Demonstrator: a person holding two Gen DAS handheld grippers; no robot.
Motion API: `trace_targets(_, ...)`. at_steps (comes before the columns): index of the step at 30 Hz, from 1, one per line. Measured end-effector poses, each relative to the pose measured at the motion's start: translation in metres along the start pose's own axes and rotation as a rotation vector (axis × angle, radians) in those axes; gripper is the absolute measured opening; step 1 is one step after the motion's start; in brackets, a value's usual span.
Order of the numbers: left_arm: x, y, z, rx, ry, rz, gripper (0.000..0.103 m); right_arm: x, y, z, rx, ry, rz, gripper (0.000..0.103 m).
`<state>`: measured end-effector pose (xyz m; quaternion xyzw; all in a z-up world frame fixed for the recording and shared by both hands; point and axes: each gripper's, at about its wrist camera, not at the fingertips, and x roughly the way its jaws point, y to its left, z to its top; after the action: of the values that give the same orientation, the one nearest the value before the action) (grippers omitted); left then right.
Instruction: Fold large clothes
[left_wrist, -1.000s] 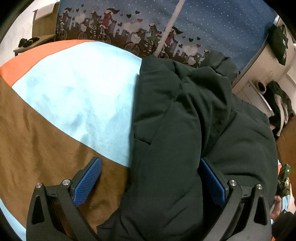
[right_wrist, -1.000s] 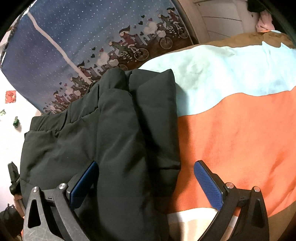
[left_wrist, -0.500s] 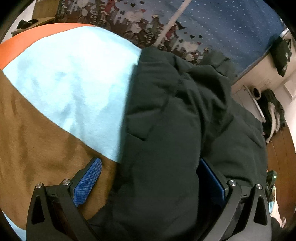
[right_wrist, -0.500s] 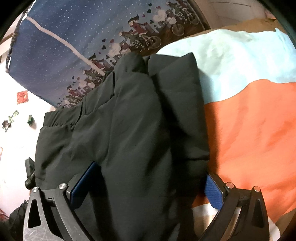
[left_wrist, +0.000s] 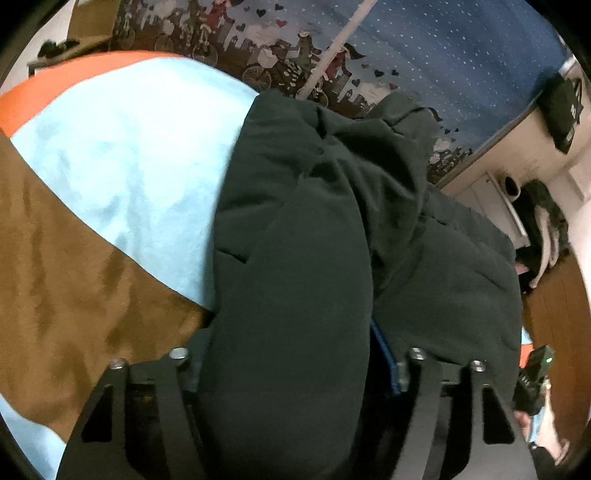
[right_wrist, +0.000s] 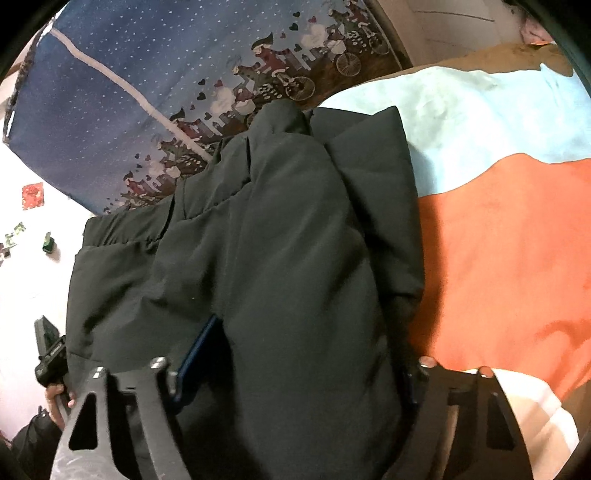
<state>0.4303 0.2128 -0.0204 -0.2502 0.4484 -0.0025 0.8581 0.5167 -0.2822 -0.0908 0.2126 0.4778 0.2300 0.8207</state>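
Left gripper (left_wrist: 291, 365): its jaws have just been closing and now pinch a thick roll of the dark jacket (left_wrist: 295, 258) along the garment's near hem, on its left side; only a blue strip of one pad (left_wrist: 384, 354) shows, the other is buried in cloth.
Right gripper (right_wrist: 291, 369): jaws likewise just closing, pinching a padded bulge of the same hem on the jacket's right side, one blue pad (right_wrist: 199, 347) pressed into the fabric.
Why two grips: likely so the wide hem lifts evenly and can be carried over toward the collar without sagging in the middle (my reading, not a thing seen).
Jacket: lies lengthwise on the bedspread (left_wrist: 110, 166), hem at the near edge, collar toward the far edge, sides already turned inward so it forms a long narrow stack.
Bedspread: brown, pale blue and orange bands show on either side of the jacket.
Far edge: a blue dotted curtain (right_wrist: 147, 74) with bicycle figures hangs just behind the collar.
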Motion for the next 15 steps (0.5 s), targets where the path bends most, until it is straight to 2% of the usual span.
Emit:
trace_targets(4,-0.011,-0.026,-0.004,0.072,-0.039,0.077,0.031,-0.006,0.017,0.001,-0.043,-0.010,-0.050,0.043)
trace_targets(7,-0.023,-0.043,-0.007,0.120,-0.082,0.119,0.020,-0.016,0.034,0.003,-0.103,-0.028,-0.090,0.027)
trace_targets(10,-0.036,-0.065,-0.016,0.227,-0.138,0.160,0.015,-0.031,0.046,0.006,-0.115,-0.071,-0.085,0.021)
trace_targets(15,-0.054,-0.087,-0.021,0.254,-0.212,0.125,0.013,-0.059,0.078,0.012,-0.186,-0.148,-0.064,0.020)
